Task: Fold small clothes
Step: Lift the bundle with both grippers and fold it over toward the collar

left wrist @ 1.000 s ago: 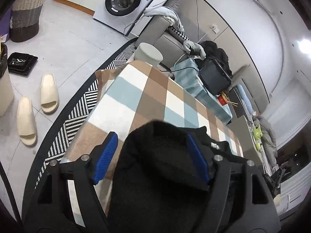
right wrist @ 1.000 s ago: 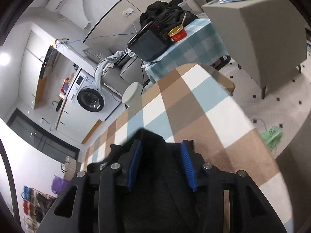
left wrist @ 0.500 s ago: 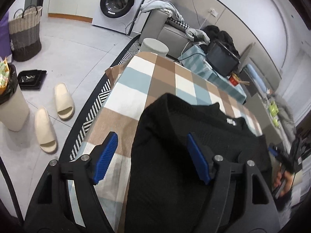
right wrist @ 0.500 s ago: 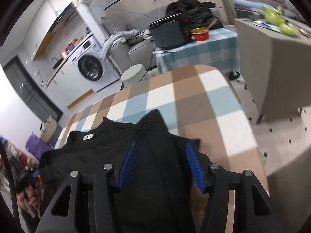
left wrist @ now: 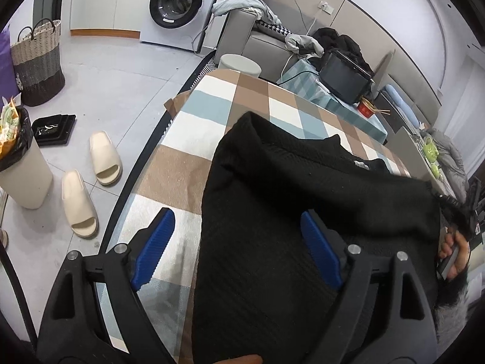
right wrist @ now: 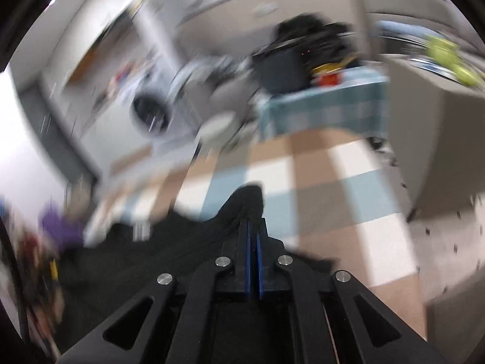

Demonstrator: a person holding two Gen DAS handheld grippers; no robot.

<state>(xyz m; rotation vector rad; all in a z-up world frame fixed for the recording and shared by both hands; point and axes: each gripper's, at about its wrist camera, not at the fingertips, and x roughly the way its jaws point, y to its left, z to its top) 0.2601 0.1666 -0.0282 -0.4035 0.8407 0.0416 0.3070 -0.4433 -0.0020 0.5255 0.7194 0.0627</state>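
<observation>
A black knit garment (left wrist: 288, 182) lies spread on the table with the brown, blue and white checked cloth (left wrist: 197, 115). My left gripper (left wrist: 236, 215) hovers over the garment's near left part. Its jaws are opening, and the fabric runs between the blue pads (left wrist: 151, 242) without being pressed. At the far right a hand (left wrist: 454, 257) holds the other gripper by the garment's edge. In the blurred right wrist view my right gripper (right wrist: 253, 221) is shut on a raised fold of the black garment (right wrist: 151, 257) above the checked cloth (right wrist: 333, 182).
Left of the table, on the floor, are two cream slippers (left wrist: 91, 182), a lined bin (left wrist: 21, 163) and a woven basket (left wrist: 39, 63). Behind stand a washing machine (left wrist: 178, 6), a round stool (left wrist: 239, 63), a grey sofa (left wrist: 266, 39) and a side table with a black device (left wrist: 345, 79).
The garment, bunched between the left pads before, now lies spread out and the left jaws stand wider. The right jaws have closed on the garment, and the right view has swung and blurred.
</observation>
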